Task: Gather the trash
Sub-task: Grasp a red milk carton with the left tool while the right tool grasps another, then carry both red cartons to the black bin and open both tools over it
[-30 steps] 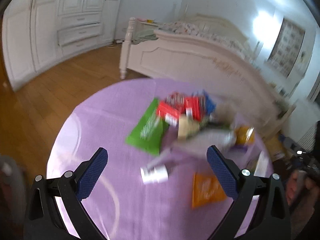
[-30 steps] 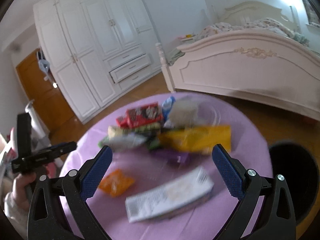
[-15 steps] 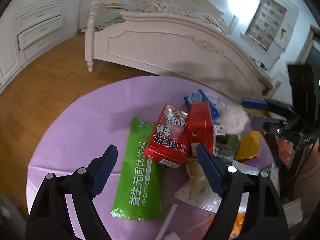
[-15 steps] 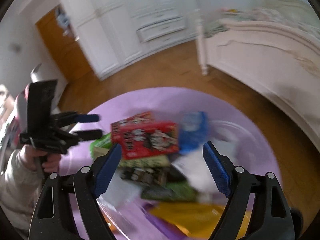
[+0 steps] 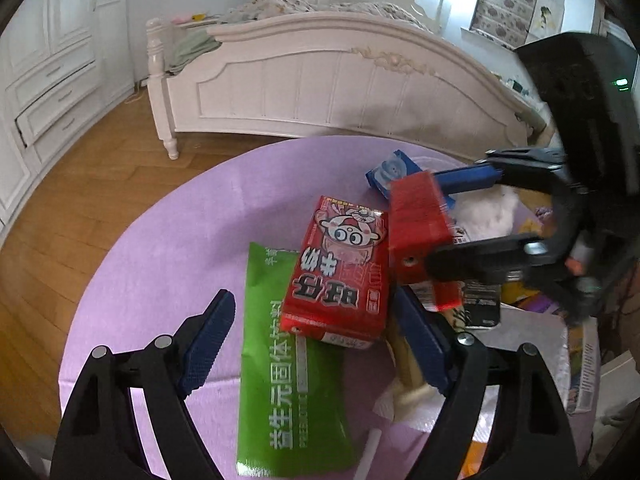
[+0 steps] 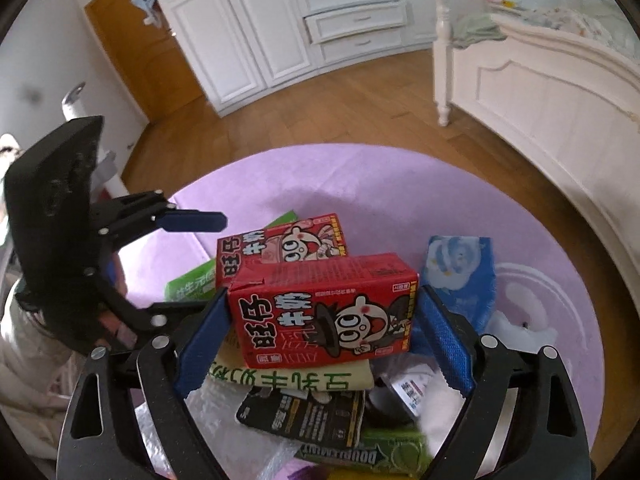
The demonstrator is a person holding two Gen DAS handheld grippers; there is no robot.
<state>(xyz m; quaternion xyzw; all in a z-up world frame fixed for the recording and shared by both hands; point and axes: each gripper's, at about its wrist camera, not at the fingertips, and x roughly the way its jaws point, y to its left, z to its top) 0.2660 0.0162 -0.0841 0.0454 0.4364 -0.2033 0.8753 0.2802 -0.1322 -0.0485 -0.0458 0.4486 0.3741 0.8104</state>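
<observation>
On the round purple surface (image 5: 168, 248) a heap of trash lies near the middle: a green packet (image 5: 288, 380), a red milk carton (image 5: 340, 276) lying partly on it, a blue wrapper (image 6: 460, 272) and a black packet (image 6: 304, 412) among other scraps. The right tongs (image 6: 320, 326) have their blue pads pressed against both ends of a second red carton (image 6: 324, 312), which sits tilted over the heap, just in front of the first. The left tongs (image 5: 316, 340) hang wide open over the green packet and the first carton, gripping nothing, with one pad beside the carton's edge. A white bed (image 5: 340, 80) stands behind the surface on the wooden floor (image 5: 80, 184).
</observation>
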